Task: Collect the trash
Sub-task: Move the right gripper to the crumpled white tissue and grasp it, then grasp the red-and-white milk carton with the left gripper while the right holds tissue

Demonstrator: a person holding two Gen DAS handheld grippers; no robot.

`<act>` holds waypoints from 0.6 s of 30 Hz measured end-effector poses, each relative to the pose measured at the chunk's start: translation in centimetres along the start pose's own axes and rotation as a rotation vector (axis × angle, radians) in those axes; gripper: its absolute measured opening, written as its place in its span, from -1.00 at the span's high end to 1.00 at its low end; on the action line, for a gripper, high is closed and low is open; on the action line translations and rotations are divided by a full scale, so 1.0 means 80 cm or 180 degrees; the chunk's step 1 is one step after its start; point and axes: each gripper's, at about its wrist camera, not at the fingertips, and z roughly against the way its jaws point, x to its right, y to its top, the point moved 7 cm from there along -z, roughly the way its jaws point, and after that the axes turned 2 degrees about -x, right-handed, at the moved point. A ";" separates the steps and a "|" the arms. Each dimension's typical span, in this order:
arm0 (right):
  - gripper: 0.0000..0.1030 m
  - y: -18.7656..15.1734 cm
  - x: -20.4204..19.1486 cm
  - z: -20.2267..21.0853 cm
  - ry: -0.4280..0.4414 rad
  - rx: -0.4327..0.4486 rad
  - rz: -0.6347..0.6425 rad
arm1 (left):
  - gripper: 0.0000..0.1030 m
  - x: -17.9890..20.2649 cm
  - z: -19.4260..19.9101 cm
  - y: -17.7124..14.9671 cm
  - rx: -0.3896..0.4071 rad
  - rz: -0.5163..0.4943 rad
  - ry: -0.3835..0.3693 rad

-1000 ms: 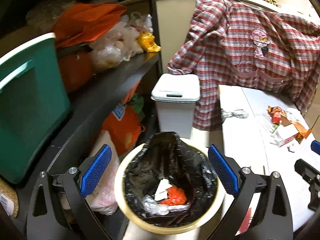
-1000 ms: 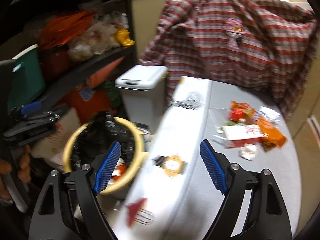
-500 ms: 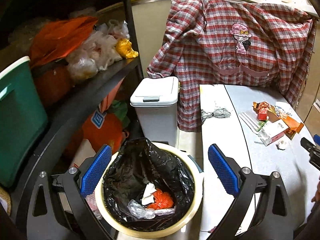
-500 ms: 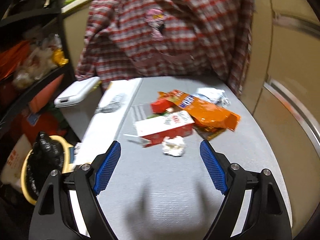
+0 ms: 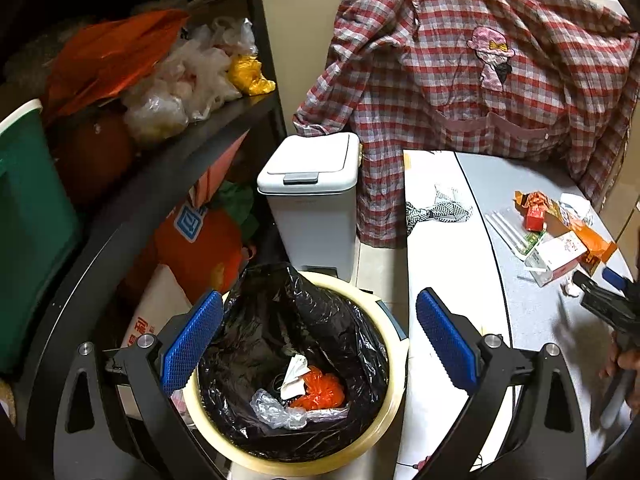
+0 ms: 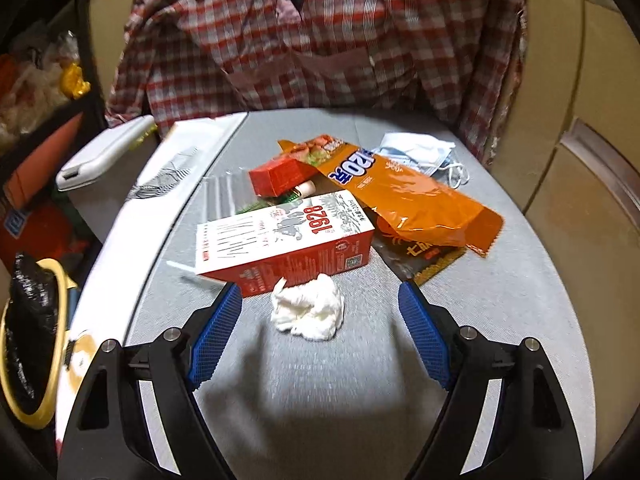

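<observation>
Plaid shirt (image 6: 320,40) hangs behind grey table (image 6: 360,400). Yellow-rimmed bin (image 5: 390,412) with black liner sits on floor beside table, white lidded bin (image 5: 310,196) behind it. Left gripper (image 5: 318,336) hovers over bin, spread, empty. Trash pile on table: orange wrapper (image 6: 404,196), red-white carton (image 6: 280,244), crumpled tissue (image 6: 308,310) nearest. Right gripper (image 6: 320,316) straddles tissue, jaws closing, pads not touching; carton corner just beside left pad.

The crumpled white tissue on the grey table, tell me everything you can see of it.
The crumpled white tissue wad is a soft, creased, lumpy ball of paper. It lies loose on the grey table, just in front of the red and white carton, possibly touching it. It sits ahead of the right gripper, whose blue-padded fingers are closing but not yet touching it.
</observation>
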 end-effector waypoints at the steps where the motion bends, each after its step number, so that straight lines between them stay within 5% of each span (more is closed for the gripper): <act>1: -0.41 0.000 -0.002 -0.007 0.0002 -0.0037 0.0006 | -0.82 0.000 -0.001 0.000 -0.0005 -0.0019 0.0004; 4: 0.11 -0.002 -0.008 -0.024 -0.0020 -0.0168 0.0047 | -0.82 -0.001 -0.004 -0.001 -0.0025 -0.0068 0.0024; 5: 0.58 -0.004 -0.008 -0.030 -0.0008 -0.0231 0.0053 | -0.82 -0.002 -0.005 -0.002 -0.0035 -0.0071 0.0031; 13: 0.70 0.007 0.015 0.015 -0.0006 -0.0247 -0.0046 | -0.82 0.007 -0.015 0.001 -0.0071 0.0005 0.0006; 18: 0.70 0.023 0.045 0.082 0.0116 -0.0200 -0.0297 | -0.82 0.046 -0.008 0.009 0.0011 -0.0119 -0.0248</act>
